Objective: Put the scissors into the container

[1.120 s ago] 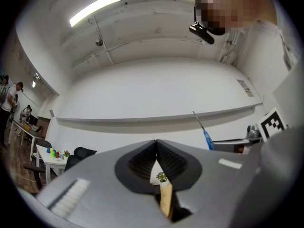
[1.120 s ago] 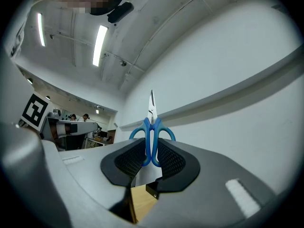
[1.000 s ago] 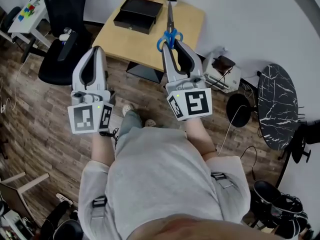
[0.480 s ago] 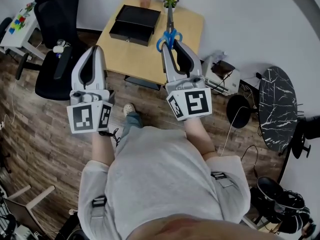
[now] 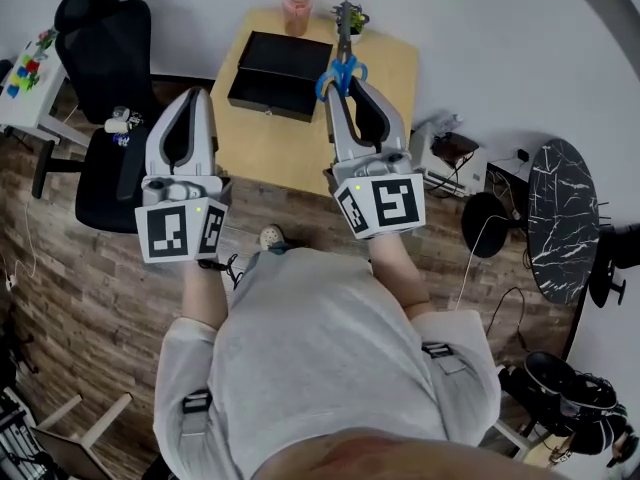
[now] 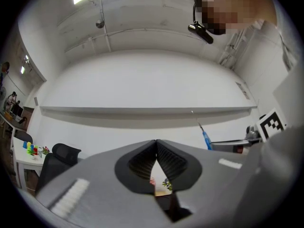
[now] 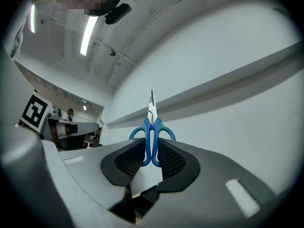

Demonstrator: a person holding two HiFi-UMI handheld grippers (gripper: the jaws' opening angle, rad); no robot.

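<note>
Blue-handled scissors (image 5: 341, 66) stick out of my right gripper (image 5: 343, 80), which is shut on their handles; the steel blades point away toward the far wall. In the right gripper view the scissors (image 7: 152, 133) stand upright between the pads. The container, a black open box (image 5: 276, 74), lies on the wooden table (image 5: 300, 138) ahead, to the left of the scissors. My left gripper (image 5: 192, 96) is held level with the right one, shut and holding nothing; its pads (image 6: 167, 158) meet at the tips in the left gripper view.
A pink jar (image 5: 297, 7) and a small potted plant (image 5: 350, 14) stand at the table's far edge. A black office chair (image 5: 95, 78) is left of the table. A round dark marble side table (image 5: 556, 214) and cables lie to the right.
The table and black box have drawn closer and shifted slightly right in the head view. Both grippers keep their pose, the right one still holding the scissors.
</note>
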